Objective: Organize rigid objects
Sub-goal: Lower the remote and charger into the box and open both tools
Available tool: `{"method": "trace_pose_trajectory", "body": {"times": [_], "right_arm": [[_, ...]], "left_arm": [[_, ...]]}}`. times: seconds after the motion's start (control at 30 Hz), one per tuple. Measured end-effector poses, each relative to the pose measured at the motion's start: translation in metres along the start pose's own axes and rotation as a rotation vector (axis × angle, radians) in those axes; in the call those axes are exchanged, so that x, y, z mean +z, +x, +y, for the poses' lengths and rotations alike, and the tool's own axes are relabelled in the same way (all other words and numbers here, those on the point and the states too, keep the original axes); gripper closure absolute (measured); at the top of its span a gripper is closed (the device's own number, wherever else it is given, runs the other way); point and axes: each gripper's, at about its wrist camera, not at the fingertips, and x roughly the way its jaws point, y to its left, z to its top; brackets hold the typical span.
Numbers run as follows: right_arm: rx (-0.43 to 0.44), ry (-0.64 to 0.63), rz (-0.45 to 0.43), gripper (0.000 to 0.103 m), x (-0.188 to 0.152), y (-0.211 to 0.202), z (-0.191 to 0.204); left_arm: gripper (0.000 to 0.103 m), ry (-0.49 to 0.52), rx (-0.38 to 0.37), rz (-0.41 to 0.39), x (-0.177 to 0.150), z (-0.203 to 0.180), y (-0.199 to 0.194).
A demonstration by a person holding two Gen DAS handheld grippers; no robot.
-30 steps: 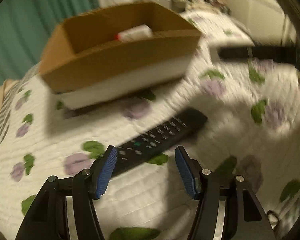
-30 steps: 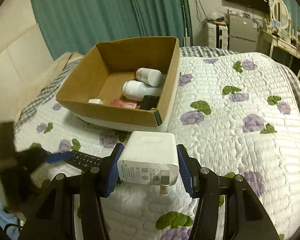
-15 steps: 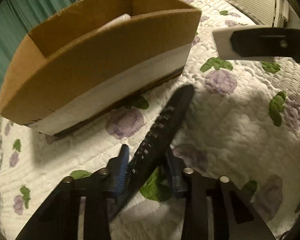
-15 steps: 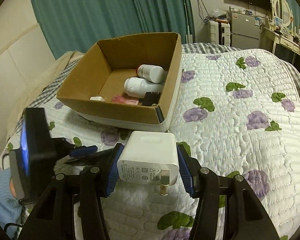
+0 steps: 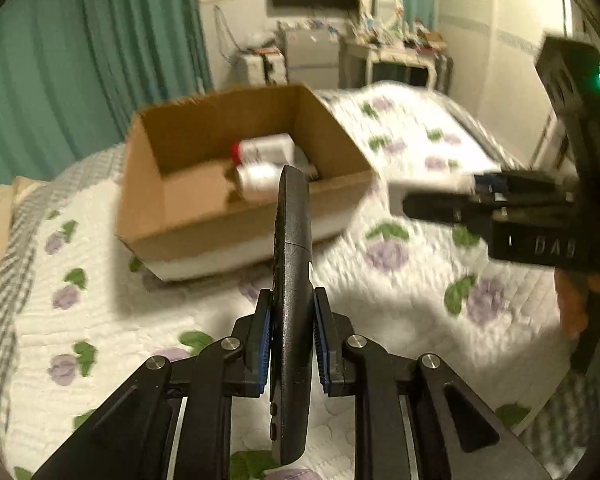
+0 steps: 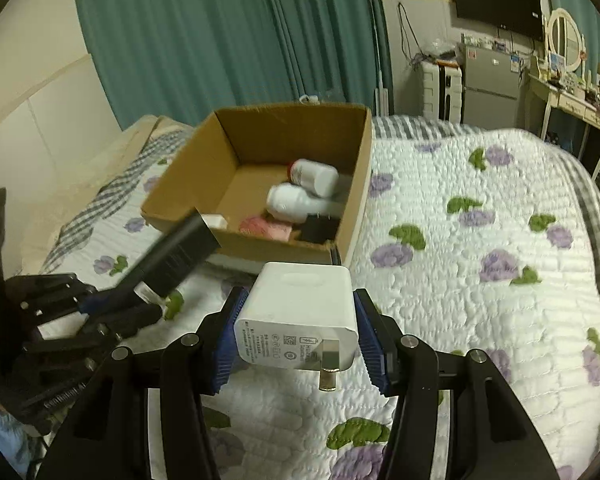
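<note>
My left gripper (image 5: pixel 293 300) has a black remote control (image 5: pixel 294 216) between its blue pads, and its jaws are closing tight on it. The remote stands on edge, lifted off the quilt and pointing at the open cardboard box (image 5: pixel 236 236). In the right wrist view the remote (image 6: pixel 176 252) hangs at the box's near left corner, with the left gripper (image 6: pixel 120 304) behind it. My right gripper (image 6: pixel 300 294) is shut on a white plug charger (image 6: pixel 304 304), prongs toward the camera, just short of the box (image 6: pixel 276 246). Two white bottles (image 6: pixel 314 176) lie inside.
The box sits on a bed with a white floral quilt (image 6: pixel 480 220). A pink item (image 6: pixel 264 228) and a small black item (image 6: pixel 320 228) also lie in the box. Teal curtains (image 6: pixel 220 40) hang behind it. A fridge (image 6: pixel 488 76) and a desk (image 6: pixel 572 100) stand at the far right.
The left gripper closed on the remote, which lay flat on the quilt, and raised it clear, now on edge. The right gripper rose a little with the charger still held.
</note>
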Motion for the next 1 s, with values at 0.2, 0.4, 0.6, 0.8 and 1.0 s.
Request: {"method": "trace_pose_trajectory", "body": {"times": [0.2,0.4,0.6,0.8,1.0], "right_arm": [[-0.015,-0.068,-0.092,0.050,0.040,-0.018,0.013],[-0.067,-0.143,-0.187,0.050,0.094,-0.005,0.030],[-0.077,-0.154,-0.187,0.051,0.123,0.039,0.033],[-0.073,-0.143,-0.115,0.051,0.113,0.080,0.023],[-0.066,-0.140,-0.100,0.051,0.109,0.084,0.017]], "left_arm": [[0.085,-0.048,0.093,-0.080,0.049,0.023,-0.016],[0.085,-0.113,0.161,-0.093,0.090,0.052,0.009],[0.085,-0.141,0.180,-0.041,0.102,0.072,0.059],[0.084,-0.143,0.192,-0.006,0.094,0.081,0.096],[0.075,-0.128,0.197,-0.031,0.091,0.079,0.102]]}}
